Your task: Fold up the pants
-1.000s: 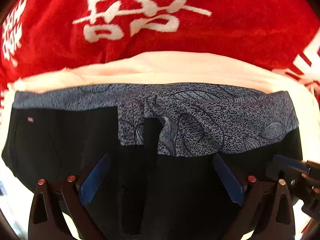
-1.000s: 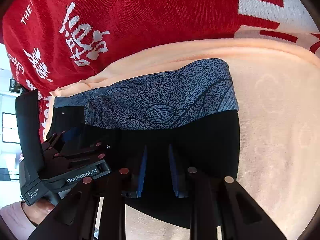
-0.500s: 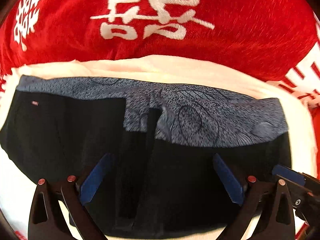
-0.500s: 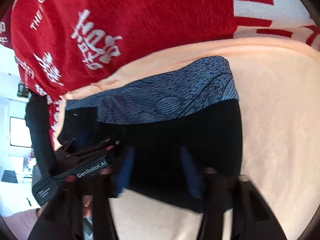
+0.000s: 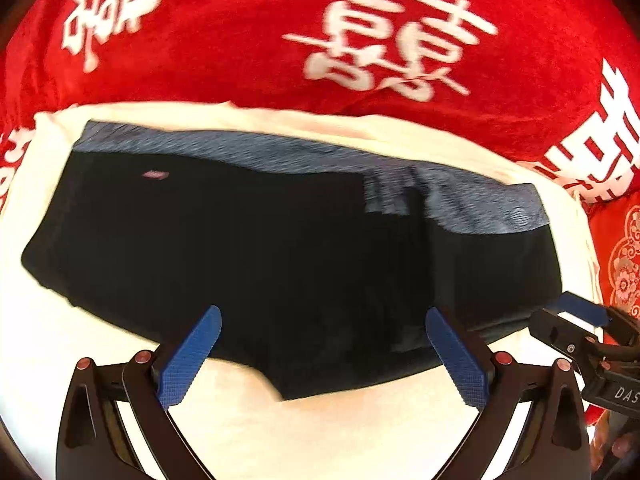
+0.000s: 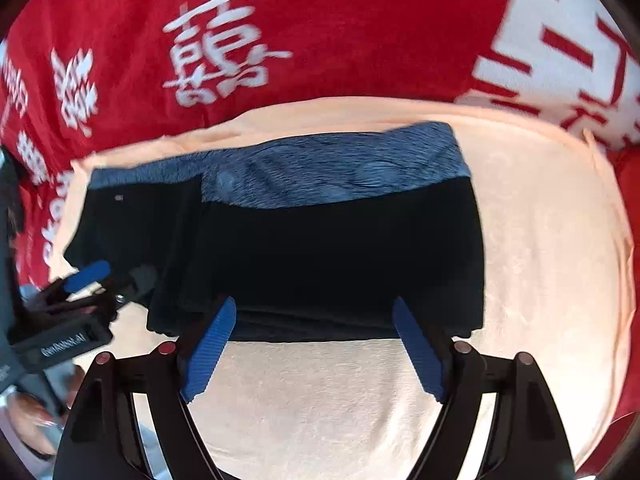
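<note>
Red blanket point(image 5: 240, 60) under cream towel point(image 6: 540, 240); pants point(image 5: 280, 248) lie folded at towel centre. Right gripper point(image 6: 316, 344), pinched 1 s ago, is opening with nothing between; left gripper point(image 5: 320, 354) apart, empty. Both backed off toward 6 o'clock: fold looks released.

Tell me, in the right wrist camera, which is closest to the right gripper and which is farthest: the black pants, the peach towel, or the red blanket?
From the right gripper:
1. Peach towel, right beneath the open fingers.
2. Black pants, folded, just past the fingertips; close to the towel's rank.
3. Red blanket, farthest, behind the towel at the top.
</note>
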`<state>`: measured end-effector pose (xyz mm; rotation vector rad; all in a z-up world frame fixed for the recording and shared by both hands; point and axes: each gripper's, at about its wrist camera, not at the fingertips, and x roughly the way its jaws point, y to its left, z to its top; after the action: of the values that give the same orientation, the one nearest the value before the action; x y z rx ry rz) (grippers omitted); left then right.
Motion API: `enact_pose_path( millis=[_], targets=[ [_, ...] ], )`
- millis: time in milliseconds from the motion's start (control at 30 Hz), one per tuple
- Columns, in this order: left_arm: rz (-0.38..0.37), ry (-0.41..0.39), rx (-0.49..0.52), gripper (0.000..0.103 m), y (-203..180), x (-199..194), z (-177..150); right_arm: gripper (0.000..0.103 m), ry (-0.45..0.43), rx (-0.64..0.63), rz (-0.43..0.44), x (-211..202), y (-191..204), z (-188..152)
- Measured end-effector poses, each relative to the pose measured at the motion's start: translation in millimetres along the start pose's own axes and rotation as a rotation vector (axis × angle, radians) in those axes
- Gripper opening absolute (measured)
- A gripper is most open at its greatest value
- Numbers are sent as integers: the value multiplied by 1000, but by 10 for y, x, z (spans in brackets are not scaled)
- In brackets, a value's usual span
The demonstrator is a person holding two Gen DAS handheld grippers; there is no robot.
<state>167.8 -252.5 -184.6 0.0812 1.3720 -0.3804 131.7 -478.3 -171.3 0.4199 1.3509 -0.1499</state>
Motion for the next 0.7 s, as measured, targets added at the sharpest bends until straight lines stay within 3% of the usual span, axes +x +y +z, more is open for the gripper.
enact_pose_path(
  millis=[267, 400, 600, 700],
  targets=[
    [60, 65, -108, 103, 751, 41, -168, 84, 71, -184, -7, 227, 841, 82],
    [120, 46, -177, 103, 1116, -26, -218, 84, 99, -267, -18, 378, 1255, 128],
    [115, 65, -298, 103, 1692, 17, -302, 85, 142, -326, -23, 549, 1562, 142],
    [99, 28, -366, 103, 1972, -37, -355, 85, 175, -333, -40, 658, 1603, 84]
  ],
)
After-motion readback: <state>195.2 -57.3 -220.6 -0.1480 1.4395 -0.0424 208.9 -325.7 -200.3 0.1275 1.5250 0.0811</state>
